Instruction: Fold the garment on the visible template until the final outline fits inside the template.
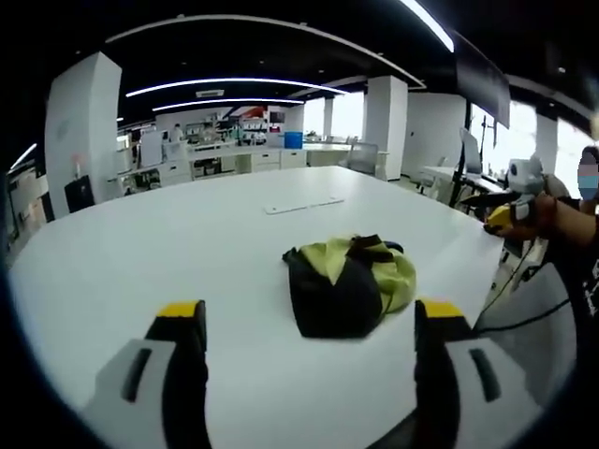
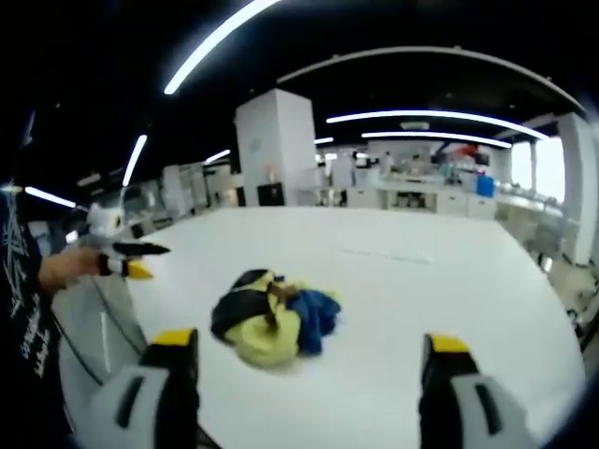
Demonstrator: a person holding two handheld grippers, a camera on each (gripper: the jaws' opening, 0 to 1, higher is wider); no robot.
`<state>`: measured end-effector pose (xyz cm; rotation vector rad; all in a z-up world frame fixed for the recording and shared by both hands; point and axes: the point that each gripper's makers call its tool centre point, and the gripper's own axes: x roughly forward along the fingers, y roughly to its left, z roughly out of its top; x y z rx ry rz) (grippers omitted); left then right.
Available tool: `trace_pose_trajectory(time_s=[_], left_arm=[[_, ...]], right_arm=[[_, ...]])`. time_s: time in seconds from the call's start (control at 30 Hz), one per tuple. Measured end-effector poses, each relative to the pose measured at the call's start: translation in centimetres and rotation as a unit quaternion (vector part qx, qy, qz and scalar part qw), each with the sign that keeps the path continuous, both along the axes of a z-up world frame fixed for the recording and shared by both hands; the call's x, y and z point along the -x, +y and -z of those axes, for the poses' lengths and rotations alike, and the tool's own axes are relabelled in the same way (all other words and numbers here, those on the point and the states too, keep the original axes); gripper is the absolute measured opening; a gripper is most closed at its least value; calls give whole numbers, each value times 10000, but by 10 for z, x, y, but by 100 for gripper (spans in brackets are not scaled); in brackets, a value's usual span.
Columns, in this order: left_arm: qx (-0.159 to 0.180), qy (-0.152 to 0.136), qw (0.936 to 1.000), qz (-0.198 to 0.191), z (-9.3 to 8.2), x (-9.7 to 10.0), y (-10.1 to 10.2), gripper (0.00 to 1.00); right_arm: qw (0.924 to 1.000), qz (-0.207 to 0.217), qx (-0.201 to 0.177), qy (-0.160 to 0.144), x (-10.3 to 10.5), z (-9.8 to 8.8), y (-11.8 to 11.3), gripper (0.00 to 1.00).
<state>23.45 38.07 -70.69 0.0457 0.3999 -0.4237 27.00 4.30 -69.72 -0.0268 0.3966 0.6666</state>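
Note:
A crumpled garment (image 1: 342,285), black and yellow-green, lies in a heap on the white table (image 1: 187,243). My left gripper (image 1: 311,313) hangs open in front of it, short of the cloth and holding nothing. In the right gripper view the same garment (image 2: 271,318) also shows a blue part, and my right gripper (image 2: 311,344) is open and apart from it. Beyond the heap a thin pale rectangle, the template (image 1: 304,204), lies flat on the table and appears faintly as the template (image 2: 384,253). A hand holds the right gripper (image 1: 510,213) at the table's side, and another holds the left gripper (image 2: 129,254).
The person (image 1: 576,243) stands at the table's edge. A dark cable (image 1: 510,318) hangs off that side. White pillars (image 1: 386,112), desks and chairs fill the room behind the table. The table top (image 2: 449,281) stretches wide around the heap.

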Motion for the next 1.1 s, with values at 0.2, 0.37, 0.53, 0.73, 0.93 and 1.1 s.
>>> trace_pose_trajectory(time_s=[0.2, 0.37, 0.53, 0.73, 0.93, 1.1], left_arm=[[-20, -29, 9997, 236, 3, -6, -10, 82], [152, 12, 9989, 447, 14, -20, -22, 75], [200, 81, 9978, 620, 20, -26, -34, 66], [135, 133, 9961, 864, 29, -41, -50, 57], [22, 318, 9929, 1149, 49, -52, -63, 49], [-180, 464, 9894, 1365, 66, -57, -71, 41]], right_arm=[[9999, 19, 20, -107, -12, 2, -3, 89], [9998, -8, -108, -176, -28, 5, 4, 74], [9993, -295, -179, -122, -38, 11, 20, 51], [9976, -678, -115, -32, -51, 22, 46, 36], [9945, -1022, 29, 215, -60, 43, 69, 35], [9924, -1167, 77, 370, -72, 57, 80, 31]])
